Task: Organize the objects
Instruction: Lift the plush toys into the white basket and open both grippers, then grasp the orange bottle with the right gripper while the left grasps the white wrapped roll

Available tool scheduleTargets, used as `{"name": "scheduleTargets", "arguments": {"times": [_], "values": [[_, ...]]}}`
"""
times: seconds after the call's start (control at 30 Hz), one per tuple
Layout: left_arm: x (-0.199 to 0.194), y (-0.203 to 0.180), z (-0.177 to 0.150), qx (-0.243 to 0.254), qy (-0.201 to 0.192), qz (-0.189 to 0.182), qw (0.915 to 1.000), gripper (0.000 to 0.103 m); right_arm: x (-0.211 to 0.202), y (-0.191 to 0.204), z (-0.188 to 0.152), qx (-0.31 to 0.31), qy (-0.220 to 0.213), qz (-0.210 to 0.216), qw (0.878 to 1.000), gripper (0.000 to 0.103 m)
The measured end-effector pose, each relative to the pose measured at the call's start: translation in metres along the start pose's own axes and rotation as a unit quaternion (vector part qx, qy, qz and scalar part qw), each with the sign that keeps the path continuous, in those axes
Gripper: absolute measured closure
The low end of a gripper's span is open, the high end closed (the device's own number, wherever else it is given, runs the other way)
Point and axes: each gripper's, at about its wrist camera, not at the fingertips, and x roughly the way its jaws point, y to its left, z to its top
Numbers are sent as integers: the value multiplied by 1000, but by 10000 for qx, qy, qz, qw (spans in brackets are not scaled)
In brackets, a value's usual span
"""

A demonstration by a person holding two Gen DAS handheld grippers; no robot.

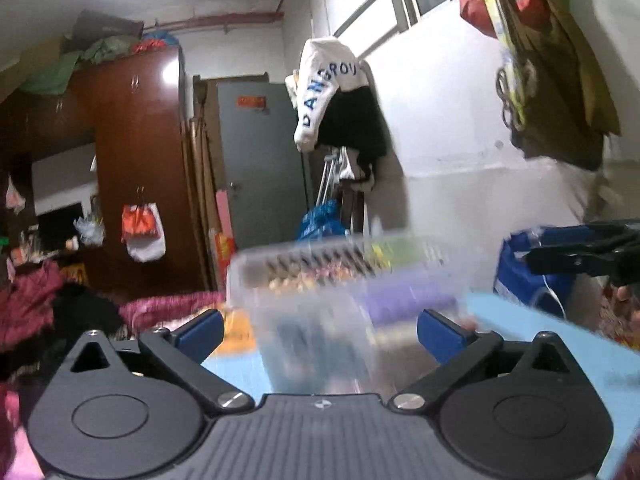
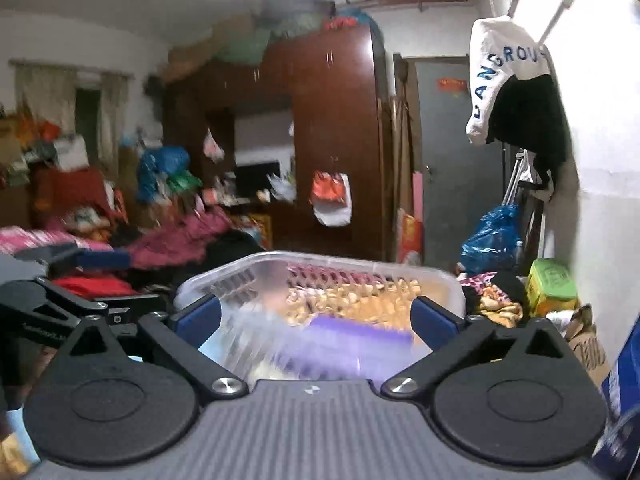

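Right wrist view: the clear basket (image 2: 320,280) lies dead ahead, long axis crosswise, both hand-held grippers (image 2: 316,320) (image 1: 320,332) spread, about equally near.

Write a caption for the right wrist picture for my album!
Open right gripper facing a clear plastic basket with something purple inside, in a cluttered bedroom.

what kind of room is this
Most likely a lived-in, cluttered bedroom in a home. A tall wooden wardrobe has bundles piled on top, clothes hang on the wall, and heaped bedding or clothes lie behind the clear basket.
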Motion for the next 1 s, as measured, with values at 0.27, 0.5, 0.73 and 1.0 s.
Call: {"name": "scheduleTargets", "arguments": {"times": [0.27, 0.5, 0.73, 1.0], "values": [[-16, -3, -61, -415, 466, -121, 9980, 0, -26, -16, -77, 414, 605, -526, 9959, 0], [0, 1, -60, -558, 555, -83, 9969, 0, 12, -24, -63, 274, 977, -580, 9932, 0], [19, -11, -58, -427, 848, -269, 9951, 0, 13, -34, -75, 489, 1164, -441, 9910, 11], [27, -26, -59, -285, 1025, -253, 9940, 0, 18, -34, -76, 455, 1376, -402, 9886, 20]]}}
